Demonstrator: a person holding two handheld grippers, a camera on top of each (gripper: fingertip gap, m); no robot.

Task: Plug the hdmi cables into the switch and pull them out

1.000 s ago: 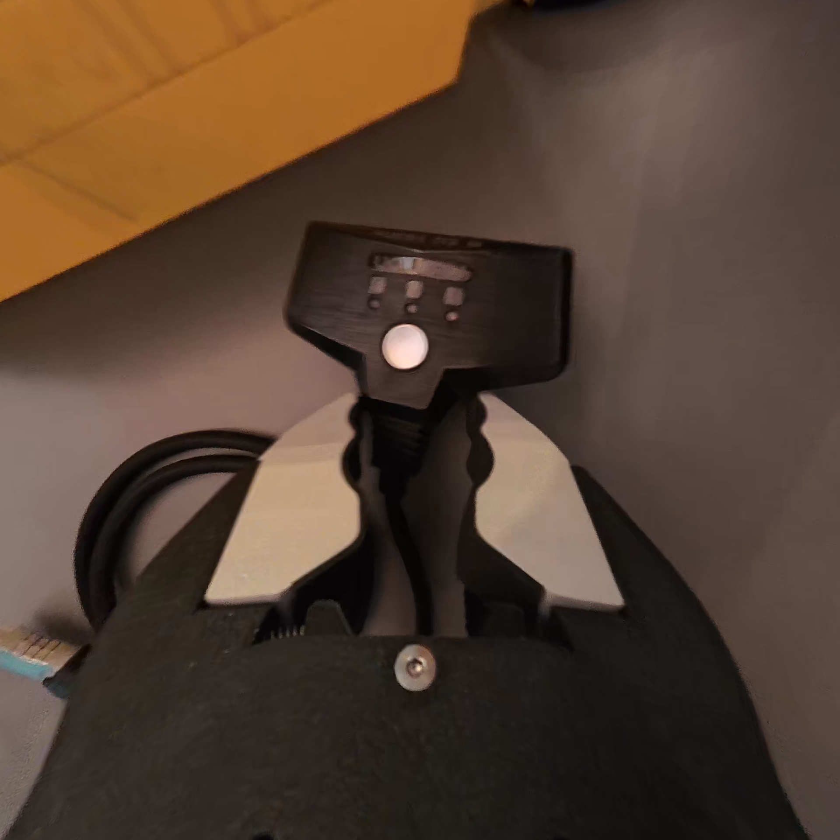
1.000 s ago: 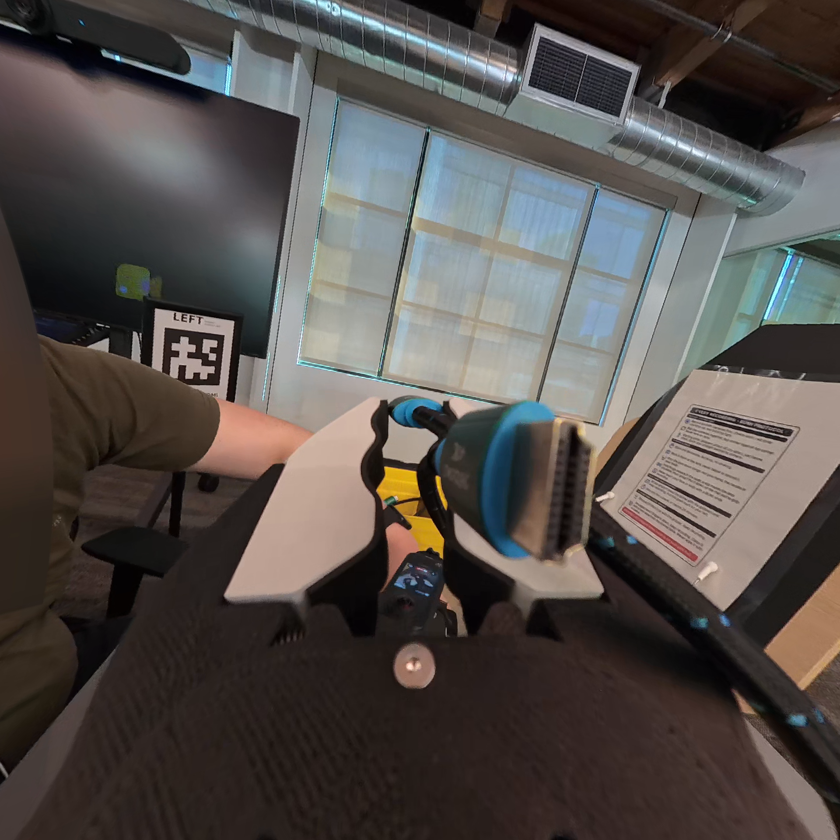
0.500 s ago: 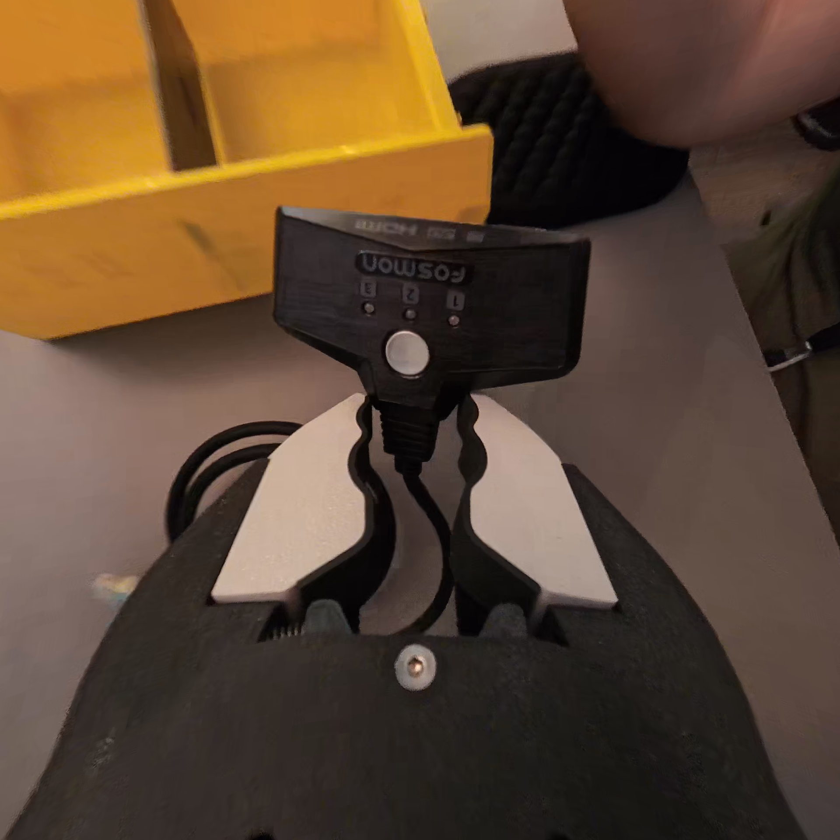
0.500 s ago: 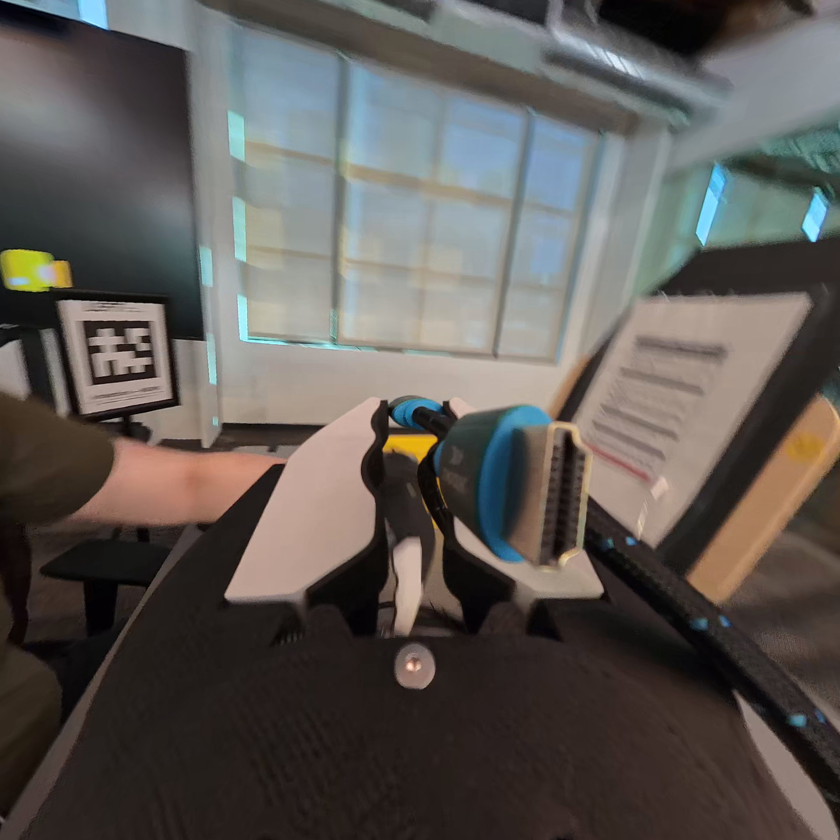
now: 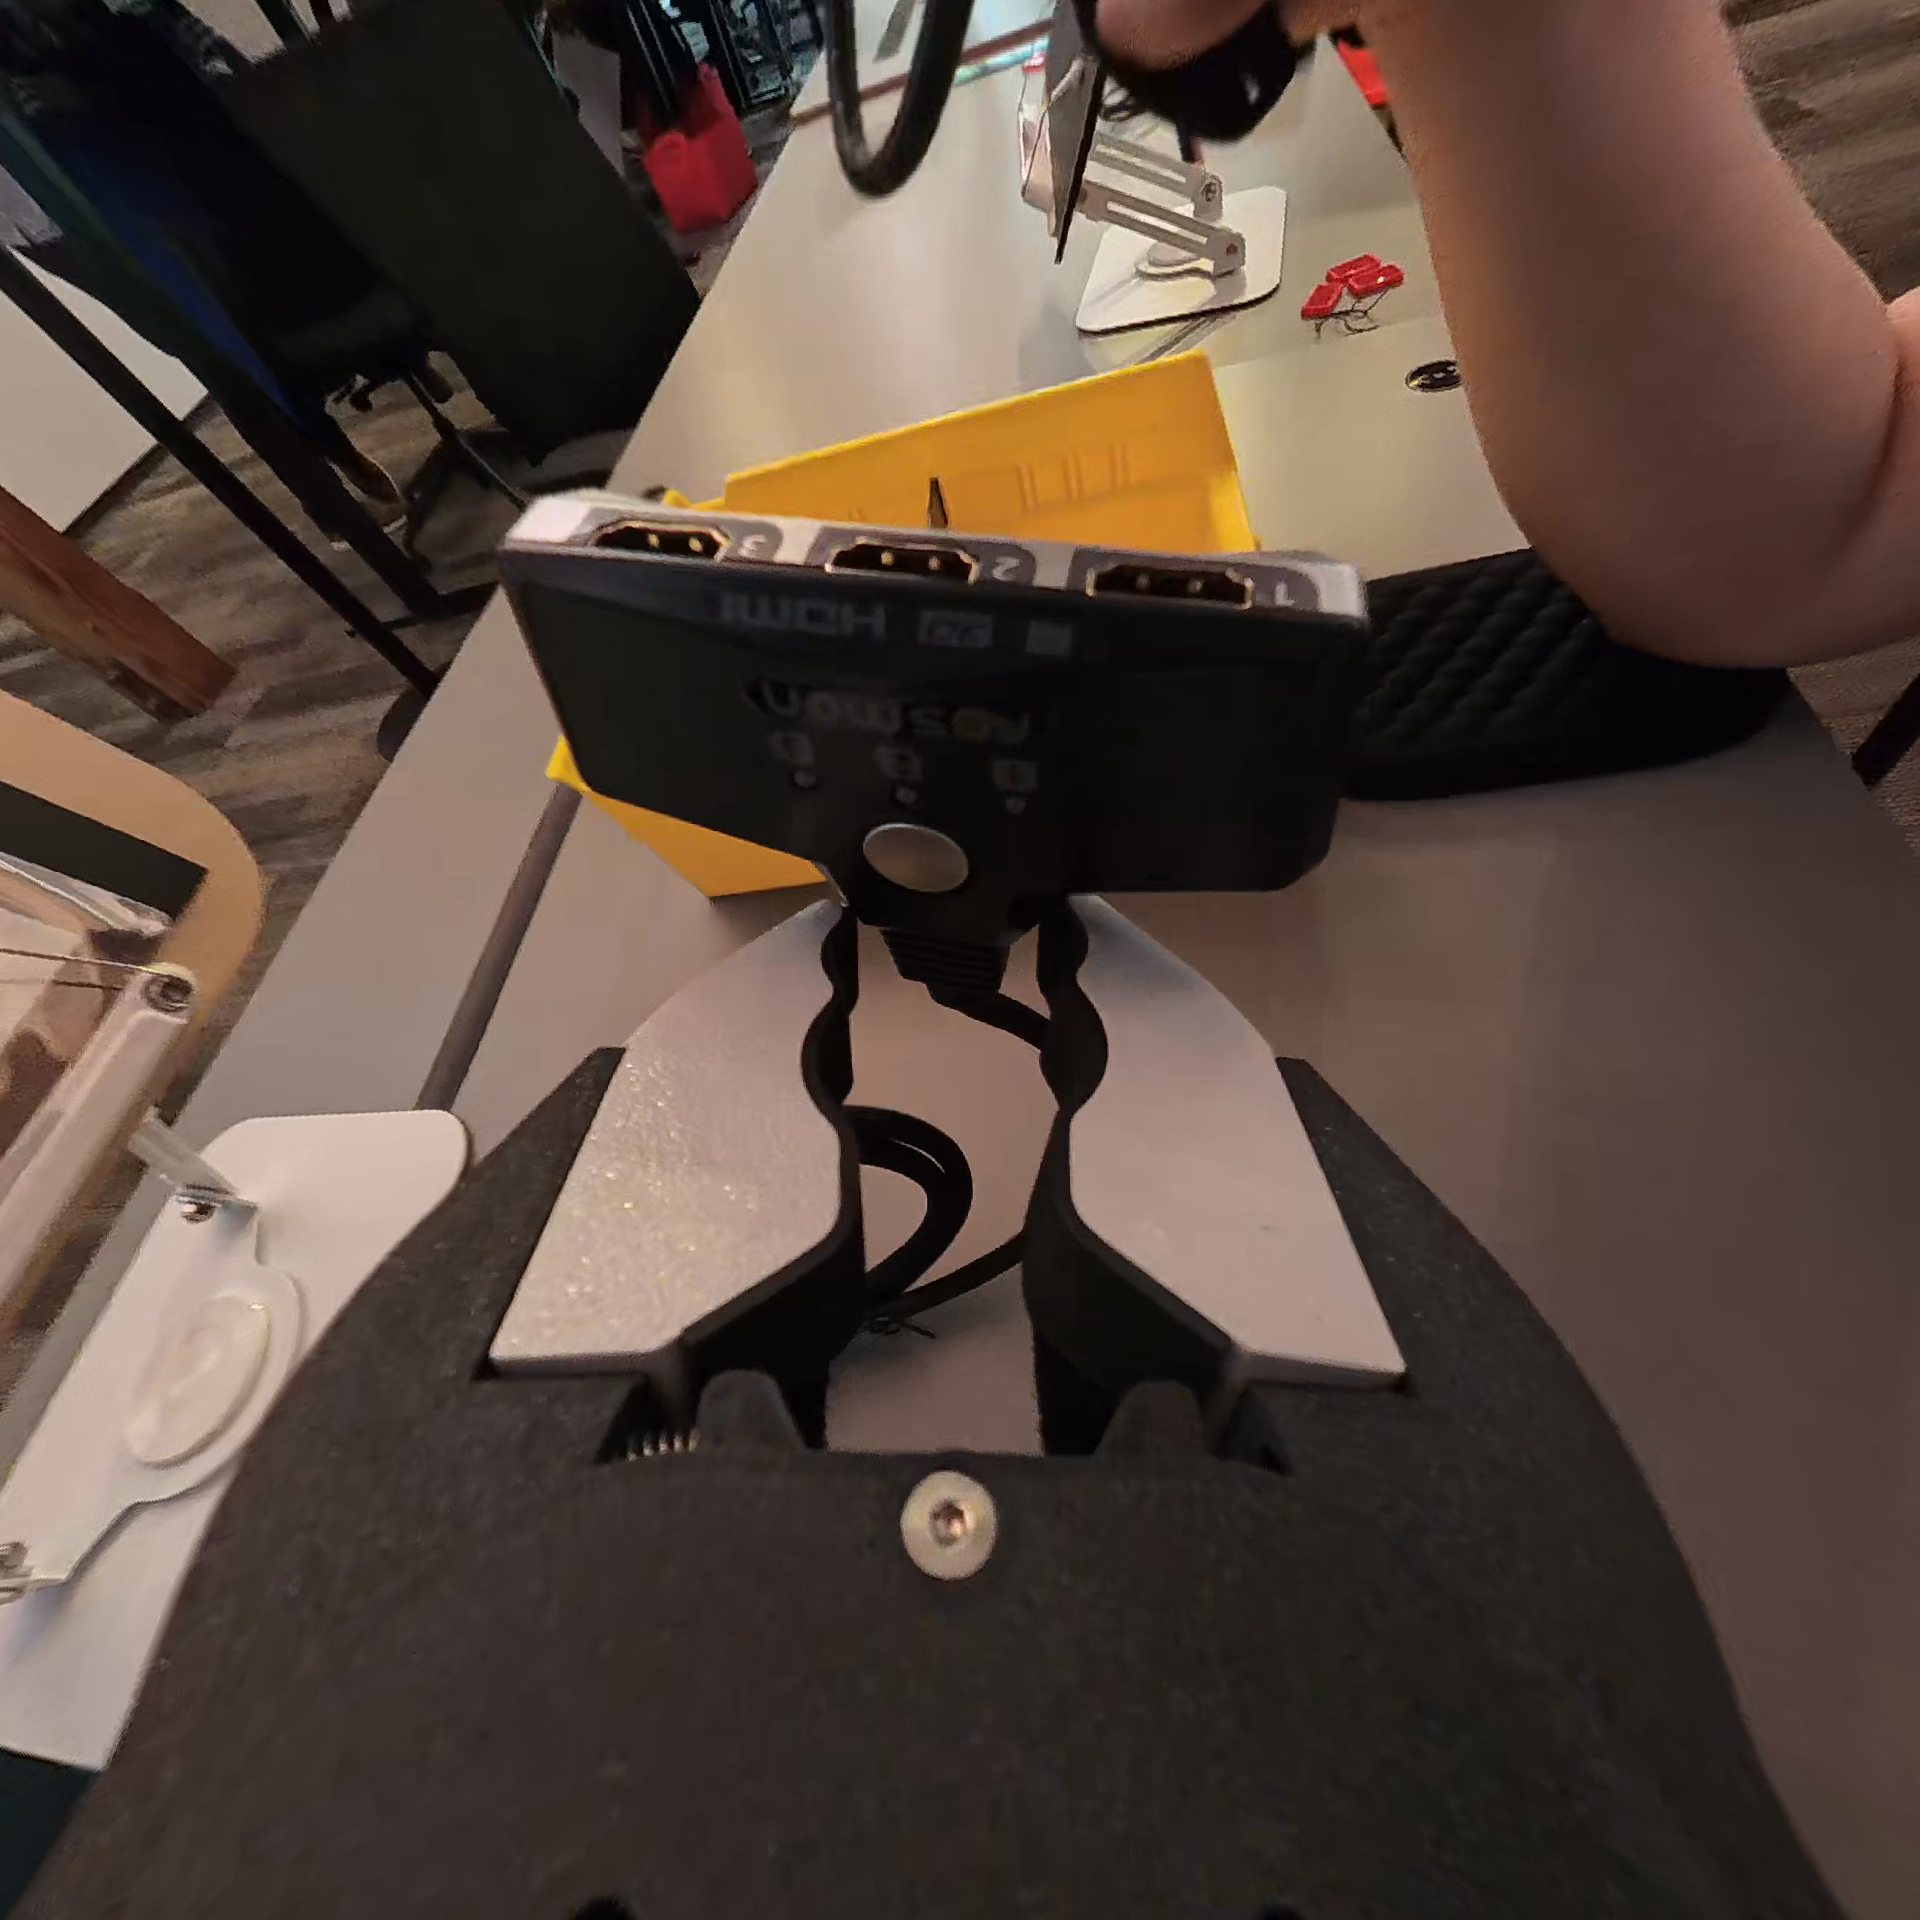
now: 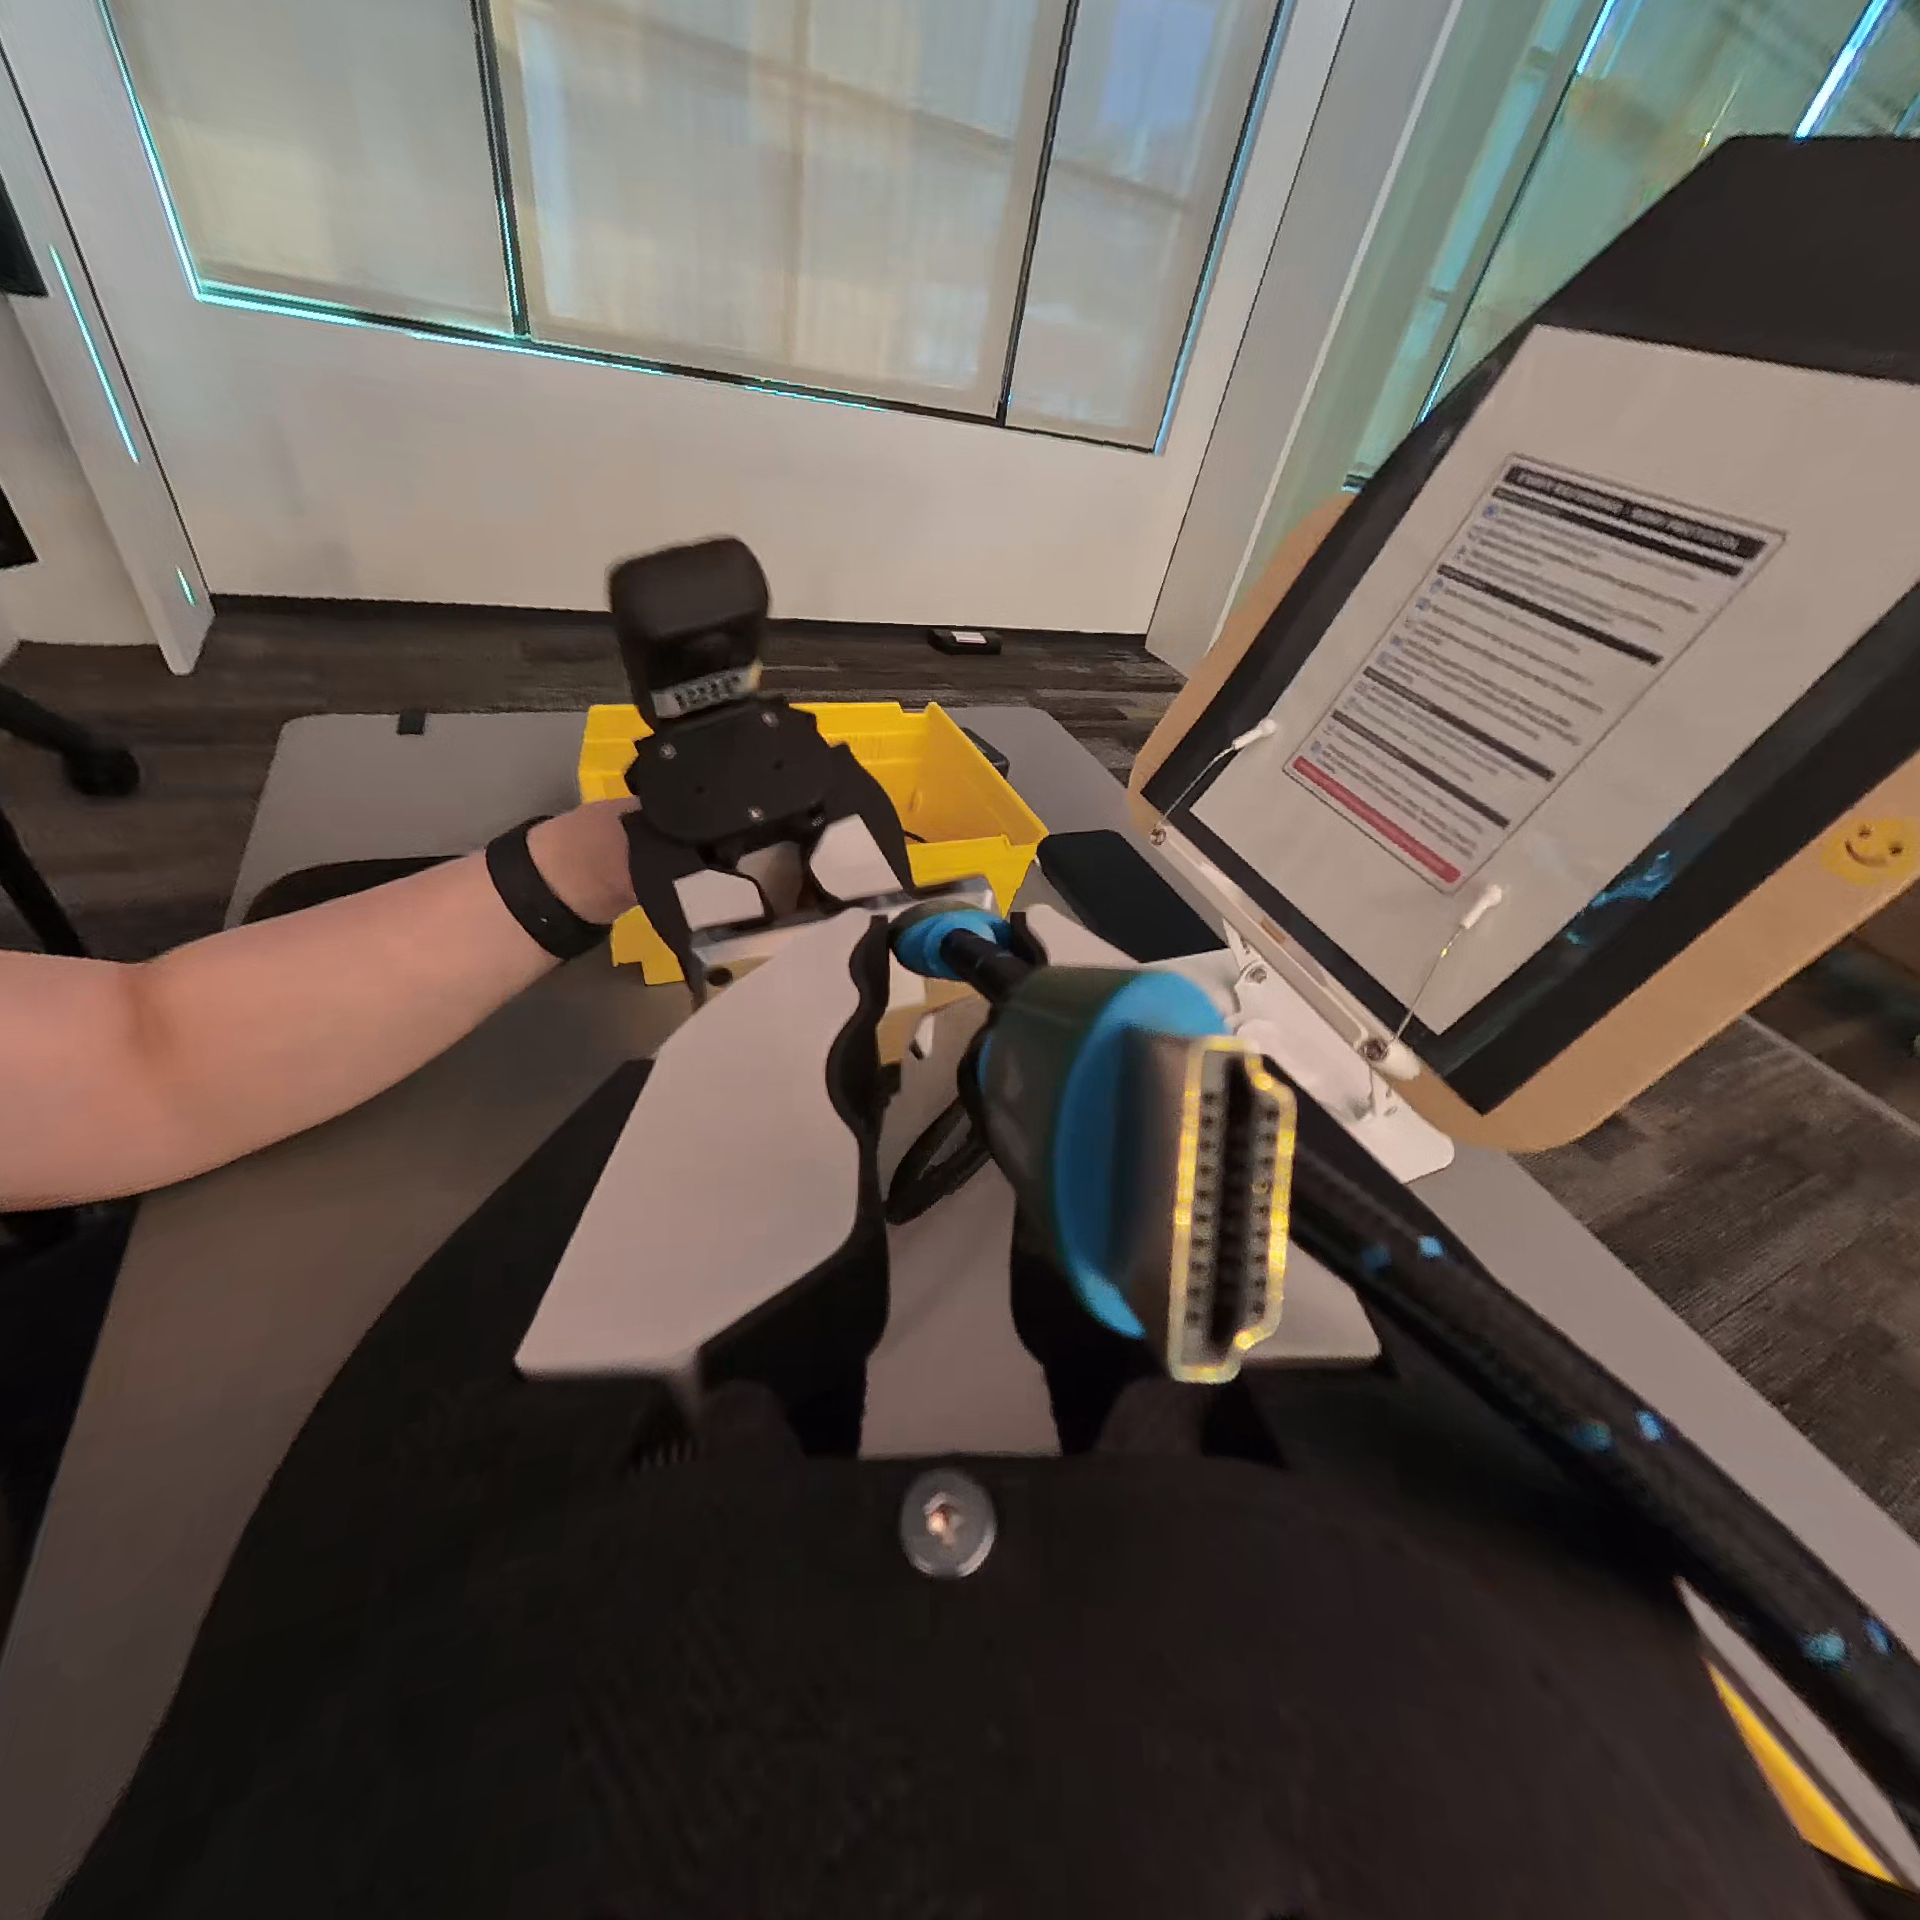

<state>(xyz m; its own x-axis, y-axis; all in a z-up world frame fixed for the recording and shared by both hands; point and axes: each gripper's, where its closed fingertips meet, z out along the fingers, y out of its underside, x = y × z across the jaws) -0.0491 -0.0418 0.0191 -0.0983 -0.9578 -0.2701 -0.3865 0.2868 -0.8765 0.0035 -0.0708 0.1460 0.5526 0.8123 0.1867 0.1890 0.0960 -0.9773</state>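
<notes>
We've got the switch (image 5: 935, 717) clenched by its neck in the left gripper (image 5: 945, 945), held above the table (image 5: 1558, 1039), ports empty. The right gripper (image 6: 951, 956) pinches the hdmi cable (image 6: 961, 940) behind its plug (image 6: 1153, 1153), which flops backward toward the camera, so it'll probably miss the port.

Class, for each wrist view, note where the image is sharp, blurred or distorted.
Left wrist view: the switch ports look sharp, its dark face is dim, and the table edges bend. Right wrist view: the HDMI plug is crisp, while the left gripper is motion-blurred.
</notes>
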